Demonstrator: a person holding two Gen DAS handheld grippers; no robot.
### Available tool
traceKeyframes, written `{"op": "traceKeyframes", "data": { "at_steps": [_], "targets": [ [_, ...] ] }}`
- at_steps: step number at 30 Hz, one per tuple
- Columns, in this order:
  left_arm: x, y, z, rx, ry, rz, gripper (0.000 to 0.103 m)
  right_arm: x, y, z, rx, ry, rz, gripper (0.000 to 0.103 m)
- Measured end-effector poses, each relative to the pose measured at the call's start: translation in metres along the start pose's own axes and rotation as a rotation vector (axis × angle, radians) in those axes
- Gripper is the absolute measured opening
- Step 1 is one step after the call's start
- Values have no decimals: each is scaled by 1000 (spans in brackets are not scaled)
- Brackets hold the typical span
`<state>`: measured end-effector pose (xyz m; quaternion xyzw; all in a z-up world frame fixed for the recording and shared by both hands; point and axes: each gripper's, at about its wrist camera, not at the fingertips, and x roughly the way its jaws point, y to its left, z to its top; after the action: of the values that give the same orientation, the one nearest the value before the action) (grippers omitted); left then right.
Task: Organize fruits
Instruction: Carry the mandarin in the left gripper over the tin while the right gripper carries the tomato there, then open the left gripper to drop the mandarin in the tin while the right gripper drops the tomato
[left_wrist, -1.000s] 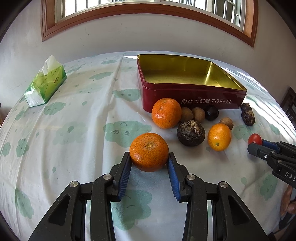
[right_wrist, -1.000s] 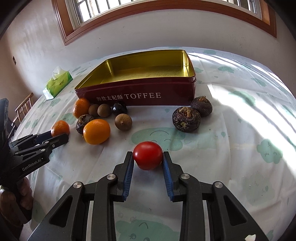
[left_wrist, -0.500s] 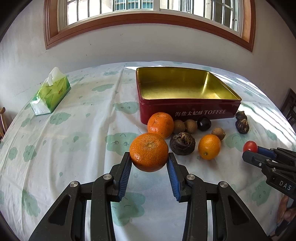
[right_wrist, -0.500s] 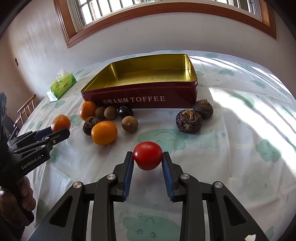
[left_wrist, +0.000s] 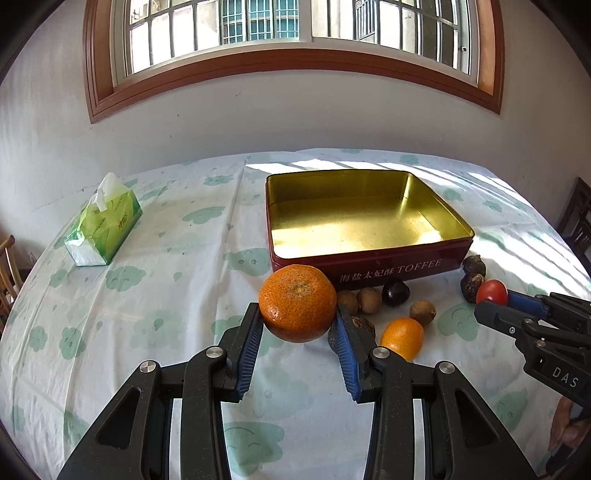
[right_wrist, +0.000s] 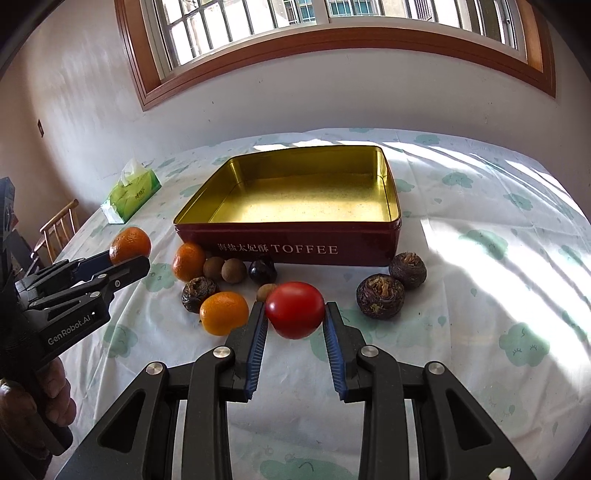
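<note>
- Left wrist view: daylight from a barred window (left_wrist: 258, 29) in a brown frame falls on a white wall and on a table covered with a white tablecloth (left_wrist: 155, 295) printed with green clouds.
- A green tissue pack (left_wrist: 105, 229) lies at the far left of the cloth, well apart from the fruit.
- An open red toffee tin (left_wrist: 369, 267) with a gold interior sits at centre; nothing lies inside it.
- The left gripper (left_wrist: 297, 325) clamps a mandarin (left_wrist: 297, 302) between its blue pads, clear of the cloth, in front of the tin's near left corner.
- Loose fruit lies on the cloth before the tin: brown longans (left_wrist: 364, 300), a dark round fruit (left_wrist: 396, 291), a small orange (left_wrist: 402, 338).
- The right gripper (left_wrist: 493, 299) enters from the right edge, closed on a tomato (left_wrist: 492, 291).
- Right wrist view: the same wall, window (right_wrist: 332, 22) and tablecloth (right_wrist: 498, 258) appear, with a wooden chair (right_wrist: 59, 229) at the left edge.
- The right gripper (right_wrist: 294, 314) pinches the tomato (right_wrist: 294, 309) between its pads, above the cloth and in front of the toffee tin (right_wrist: 295, 249).
- Two dark water chestnuts (right_wrist: 380, 295) rest to the right of the tomato, near the tin's right corner.
- A second mandarin (right_wrist: 189, 260), longans (right_wrist: 225, 269) and the small orange (right_wrist: 224, 312) lie to the left.
- The left gripper (right_wrist: 127, 260) holds its mandarin (right_wrist: 130, 245) at the left, with a hand (right_wrist: 40, 398) on its grip.
- The tissue pack (right_wrist: 133, 194) lies beyond.
</note>
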<state>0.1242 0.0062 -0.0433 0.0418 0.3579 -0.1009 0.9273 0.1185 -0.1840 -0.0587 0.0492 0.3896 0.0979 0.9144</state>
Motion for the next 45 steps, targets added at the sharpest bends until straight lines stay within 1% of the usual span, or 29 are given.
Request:
{"op": "traceKeyframes", "data": {
  "at_steps": [9, 12, 18, 21, 25, 31, 34, 37, 38, 41, 45],
  "targets": [
    [7, -9, 34, 23, -40, 5, 40, 7, -3, 36, 1, -49, 0, 29],
    [14, -11, 49, 31, -51, 4, 40, 16, -9, 48, 12, -53, -3, 29],
    [37, -16, 77, 56, -66, 27, 40, 39, -21, 69, 31, -43, -8, 29],
    [56, -15, 89, 59, -48, 41, 40, 56, -26, 76, 38, -25, -14, 29],
    [84, -9, 100, 47, -2, 31, 40, 77, -33, 83, 42, -1, -24, 29],
    [118, -3, 101, 31, 78, 22, 41, 103, -37, 85, 40, 37, -33, 30],
    [125, 0, 99, 11, 89, 15, 42, 105, -38, 85, 32, 31, -43, 31],
    [127, 2, 99, 3, 87, 4, 45, 105, -39, 85, 32, 24, -45, 31],
    [125, 1, 99, 5, 79, 7, 49, 105, -40, 85, 33, 21, -45, 32],
    [120, 2, 98, 9, 56, 18, 67, 102, -41, 85, 39, 8, -45, 37],
    [104, 9, 98, 12, 14, 31, 68, 85, -48, 79, 71, -8, -29, 37]
  ]
}}
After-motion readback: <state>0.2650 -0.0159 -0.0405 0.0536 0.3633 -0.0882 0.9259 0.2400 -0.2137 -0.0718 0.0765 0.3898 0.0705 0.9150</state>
